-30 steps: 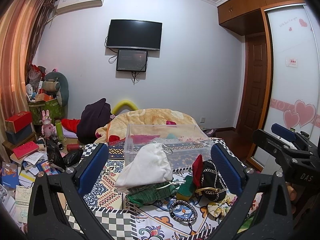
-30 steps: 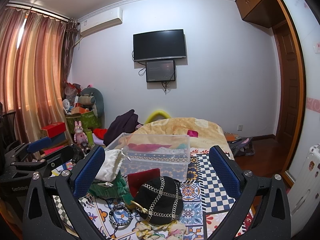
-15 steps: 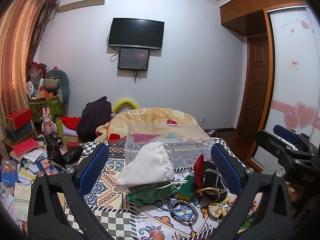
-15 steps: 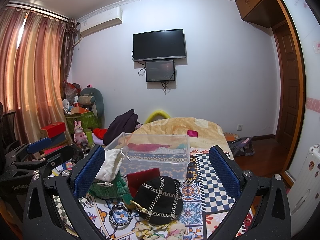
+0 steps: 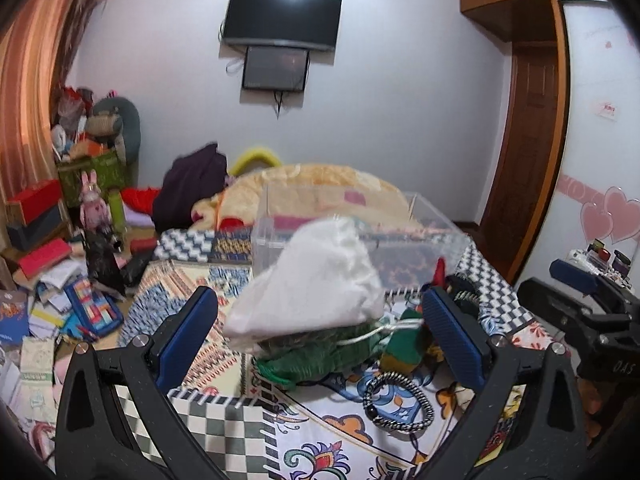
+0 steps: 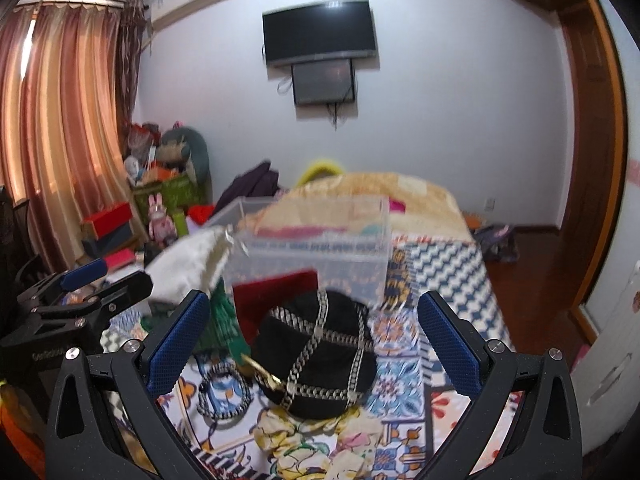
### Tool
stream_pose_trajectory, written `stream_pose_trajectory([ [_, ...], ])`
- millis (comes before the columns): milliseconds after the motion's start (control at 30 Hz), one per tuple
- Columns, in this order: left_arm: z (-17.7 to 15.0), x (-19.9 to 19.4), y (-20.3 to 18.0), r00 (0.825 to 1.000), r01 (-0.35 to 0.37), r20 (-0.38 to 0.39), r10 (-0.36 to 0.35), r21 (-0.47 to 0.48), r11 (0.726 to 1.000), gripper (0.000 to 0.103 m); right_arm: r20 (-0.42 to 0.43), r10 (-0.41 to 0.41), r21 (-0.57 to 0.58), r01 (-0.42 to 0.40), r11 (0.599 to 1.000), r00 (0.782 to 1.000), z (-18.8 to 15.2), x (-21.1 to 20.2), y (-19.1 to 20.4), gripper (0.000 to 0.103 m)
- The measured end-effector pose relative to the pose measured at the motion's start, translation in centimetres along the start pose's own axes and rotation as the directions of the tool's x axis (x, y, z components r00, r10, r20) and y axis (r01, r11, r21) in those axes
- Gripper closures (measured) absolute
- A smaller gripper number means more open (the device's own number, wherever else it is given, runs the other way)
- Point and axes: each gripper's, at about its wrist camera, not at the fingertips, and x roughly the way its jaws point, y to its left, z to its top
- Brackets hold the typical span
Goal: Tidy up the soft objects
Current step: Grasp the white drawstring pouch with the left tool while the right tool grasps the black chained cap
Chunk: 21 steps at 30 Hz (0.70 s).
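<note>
A white drawstring pouch (image 5: 316,280) lies on a green pouch (image 5: 320,354) on the patterned cloth, in front of a clear plastic box (image 5: 352,236). My left gripper (image 5: 320,340) is open, its blue pads either side of the white pouch, a little short of it. In the right wrist view a black pouch with gold chain trim (image 6: 316,352) lies in front of a red pouch (image 6: 276,300) and the clear box (image 6: 316,240). My right gripper (image 6: 314,344) is open, with the black pouch between its pads. A black-and-white bracelet (image 5: 398,402) lies near the front.
A floral scrunchie (image 6: 320,436) lies at the cloth's front edge. A bed with a yellow blanket (image 5: 312,184) stands behind the box. Books and boxes (image 5: 44,280) clutter the floor at left. A wooden door (image 5: 524,148) is at right.
Both grippers have moved forward and down toward the pile, so the pouches look larger. The view is blurred by the motion. Both jaws stay open.
</note>
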Motion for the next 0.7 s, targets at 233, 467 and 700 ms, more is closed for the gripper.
stream_pose_trajectory([
  [233, -1.0, 3.0, 0.9, 0.997, -0.006, -0.075, 0.005, -0.021, 1.000, 0.008, -0.134, 0.061, 0.033, -0.057, 0.998, 0.989, -2.1, 2.8, -0.8, 0.017],
  [467, 0.9, 3.3, 0.5, 0.998, 0.034, -0.044, -0.035, -0.005, 0.999, 0.008, -0.183, 0.091, 0.045, -0.084, 0.995, 0.979, -2.3, 3.8, -0.9, 0.029],
  [700, 2.5, 5.6, 0.3, 0.994, 0.009, -0.108, -0.007, 0.018, 1.000, 0.008, -0.198, 0.106, 0.056, -0.097, 0.994, 0.974, -2.1, 4.5, -1.4, 0.044],
])
